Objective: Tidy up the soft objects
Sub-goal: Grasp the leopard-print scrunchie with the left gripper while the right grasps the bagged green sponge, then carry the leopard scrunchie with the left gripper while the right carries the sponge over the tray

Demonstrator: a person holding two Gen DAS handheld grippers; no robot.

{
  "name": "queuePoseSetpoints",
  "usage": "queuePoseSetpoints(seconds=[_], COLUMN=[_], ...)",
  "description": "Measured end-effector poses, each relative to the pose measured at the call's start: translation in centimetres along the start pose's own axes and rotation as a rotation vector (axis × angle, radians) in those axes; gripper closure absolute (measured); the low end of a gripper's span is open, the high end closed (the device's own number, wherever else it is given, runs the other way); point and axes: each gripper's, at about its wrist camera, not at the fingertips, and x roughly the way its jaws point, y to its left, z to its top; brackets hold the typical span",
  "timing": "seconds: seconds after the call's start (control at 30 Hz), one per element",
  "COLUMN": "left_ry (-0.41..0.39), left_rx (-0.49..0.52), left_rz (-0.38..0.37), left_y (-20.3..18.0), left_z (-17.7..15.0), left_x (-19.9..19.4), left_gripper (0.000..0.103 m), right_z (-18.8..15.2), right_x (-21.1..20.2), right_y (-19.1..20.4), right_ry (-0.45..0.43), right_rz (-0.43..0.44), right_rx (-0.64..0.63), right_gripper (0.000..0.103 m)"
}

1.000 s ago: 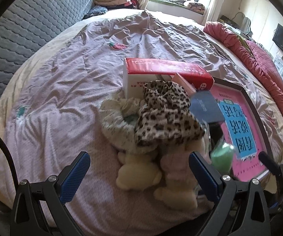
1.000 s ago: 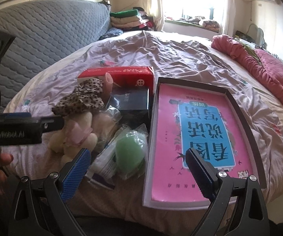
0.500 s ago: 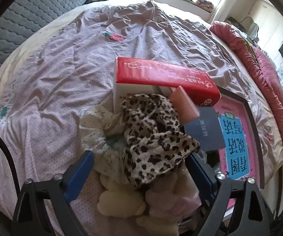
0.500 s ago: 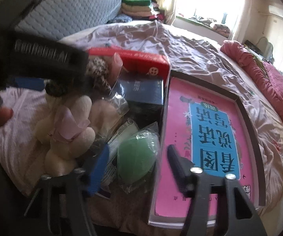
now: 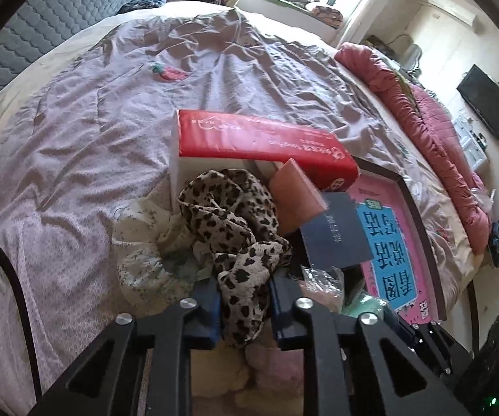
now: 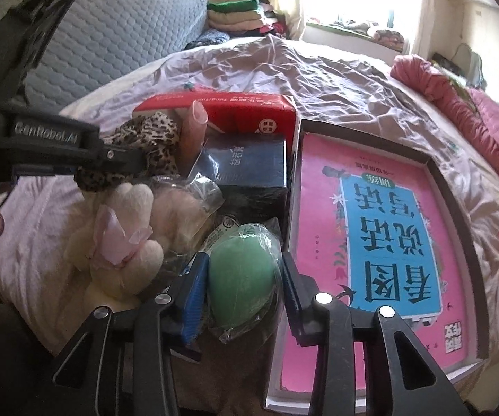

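My left gripper (image 5: 244,308) is shut on a leopard-print cloth (image 5: 232,222), which drapes over a pale floral cloth (image 5: 142,253) on the bed; the cloth also shows in the right wrist view (image 6: 149,142). My right gripper (image 6: 244,284) is shut on a green egg-shaped sponge in clear wrap (image 6: 239,274). A cream plush toy with a pink bow (image 6: 121,239) lies just left of the sponge, under the left gripper (image 6: 111,159). A bagged pink soft item (image 6: 183,208) lies between the plush and the sponge.
A red tissue pack (image 5: 260,142) lies behind the pile, with a pink block (image 5: 294,194) and a dark blue box (image 5: 336,235) beside it. A pink and blue book in a dark tray (image 6: 381,235) lies to the right. A pink quilt (image 5: 433,128) runs along the bed's right edge.
Both grippers moved forward and closed: the left onto the leopard-print cloth, the right onto the green sponge. Both were open a second ago.
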Motion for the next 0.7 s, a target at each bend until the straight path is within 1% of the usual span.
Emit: queuePoseSetpoints(seconds=[0.3, 0.47, 0.7], left_ry=[-0.054, -0.097, -0.125], left_rx=[0.041, 0.072, 0.107], left_rz=[-0.069, -0.078, -0.074], left_y=[-0.5, -1.5, -2.8], left_z=[0.0, 0.1, 0.0], left_x=[-2.5, -4.2, -5.6], left_gripper=[0.087, 0.087, 0.087], right_z=[0.4, 0.8, 1.3], right_x=[-1.8, -3.0, -4.5], right_y=[-0.2, -0.5, -0.9], right_ry=[-0.049, -0.084, -0.122], right_rz=[0.032, 0.027, 0.024], right_rx=[0.039, 0.055, 0.061], right_gripper=[0.062, 0.062, 0.062])
